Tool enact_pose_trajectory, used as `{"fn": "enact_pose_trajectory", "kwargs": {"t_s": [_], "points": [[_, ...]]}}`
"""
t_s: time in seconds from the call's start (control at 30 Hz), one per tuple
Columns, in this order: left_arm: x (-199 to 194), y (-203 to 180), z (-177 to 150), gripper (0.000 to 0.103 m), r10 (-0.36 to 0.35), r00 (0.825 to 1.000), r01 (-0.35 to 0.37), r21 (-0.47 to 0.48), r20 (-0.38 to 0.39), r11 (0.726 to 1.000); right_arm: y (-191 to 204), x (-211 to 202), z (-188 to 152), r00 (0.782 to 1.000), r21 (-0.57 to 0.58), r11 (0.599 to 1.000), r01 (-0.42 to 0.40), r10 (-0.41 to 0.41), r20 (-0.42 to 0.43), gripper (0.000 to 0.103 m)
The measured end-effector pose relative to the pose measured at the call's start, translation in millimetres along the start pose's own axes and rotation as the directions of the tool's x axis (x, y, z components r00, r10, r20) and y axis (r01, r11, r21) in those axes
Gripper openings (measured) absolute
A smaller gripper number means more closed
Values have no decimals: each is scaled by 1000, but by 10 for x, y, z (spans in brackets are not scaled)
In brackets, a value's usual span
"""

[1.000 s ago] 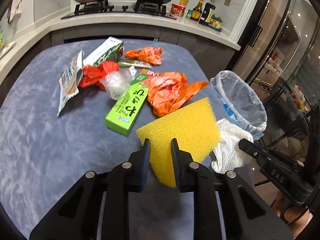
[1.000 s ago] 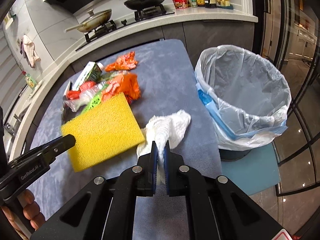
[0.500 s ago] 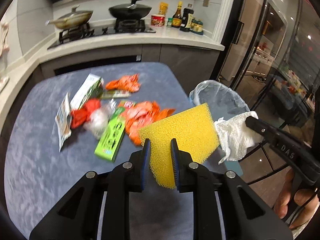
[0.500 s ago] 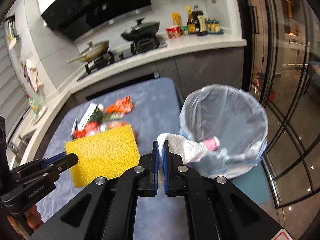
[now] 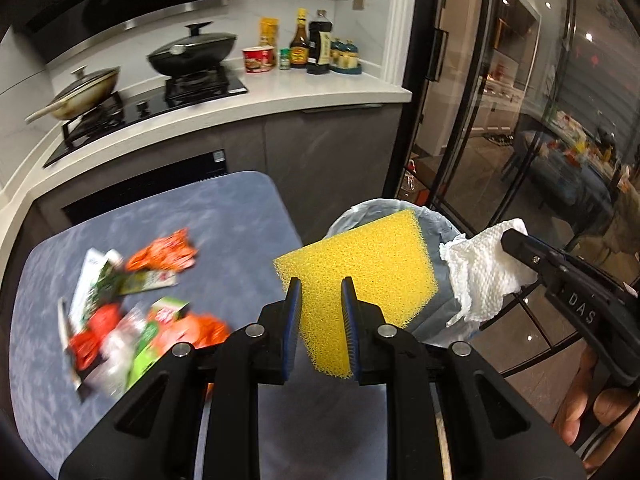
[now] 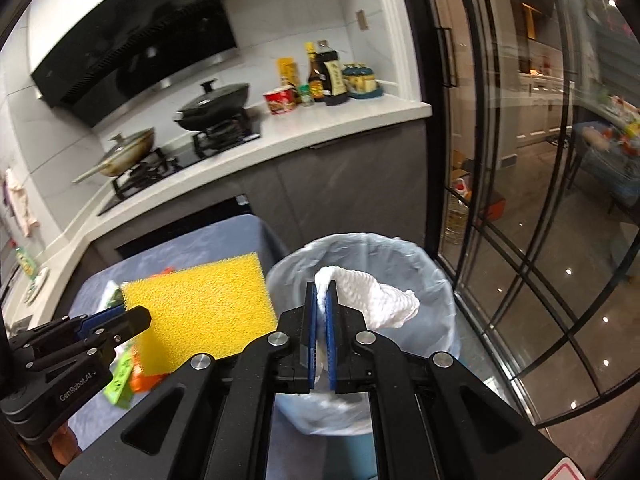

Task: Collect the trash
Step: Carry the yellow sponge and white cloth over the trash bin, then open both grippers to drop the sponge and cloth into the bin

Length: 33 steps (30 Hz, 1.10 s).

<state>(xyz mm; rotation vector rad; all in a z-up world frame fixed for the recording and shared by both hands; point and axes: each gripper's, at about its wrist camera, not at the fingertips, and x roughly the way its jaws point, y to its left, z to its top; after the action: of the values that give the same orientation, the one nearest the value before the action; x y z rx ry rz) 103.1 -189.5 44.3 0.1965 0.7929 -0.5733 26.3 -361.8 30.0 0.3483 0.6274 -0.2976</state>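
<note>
The left gripper (image 5: 318, 330) holds the yellow sponge (image 5: 360, 276) tight and the right gripper (image 6: 321, 338) pinches the white paper towel (image 6: 372, 294), both up over the trash bin (image 6: 434, 280), so it looks like drop time, and each gripper should next let go.

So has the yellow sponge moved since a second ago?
Yes. The yellow sponge, clamped in the left gripper, has lifted off the table and moved right, toward the trash bin.

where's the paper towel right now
The paper towel is clamped in the right gripper, held over the lined bin, right of the yellow sponge.
</note>
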Motion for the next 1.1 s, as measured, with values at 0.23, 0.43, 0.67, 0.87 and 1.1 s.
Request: {"fn": "enact_pose_trajectory", "kwargs": {"t_s": [0.23,0.43,0.67,0.87,1.1], "points": [[466,-309,125,19,-19,999,20,16,-39,1000,-263,341,43,999,24,999,35,-34,-36,4],[671,-476,161,20,-35,997,36,16,-62,999,-394,537,42,997,33,999,39,-37,-75,7],[784,-556,140,43,-29,997,30,10,-71,999,-433,523,36,997,28,998,54,-52,-59,29],[701,-571,133,48,-29,998,30,13,-51,999,-441,395,50,999,43,998,44,-42,-34,33],[538,-473,95,48,-15,999,15,0,-32,1000,-323,237,17,1000,33,999,22,-21,-21,33]]}}
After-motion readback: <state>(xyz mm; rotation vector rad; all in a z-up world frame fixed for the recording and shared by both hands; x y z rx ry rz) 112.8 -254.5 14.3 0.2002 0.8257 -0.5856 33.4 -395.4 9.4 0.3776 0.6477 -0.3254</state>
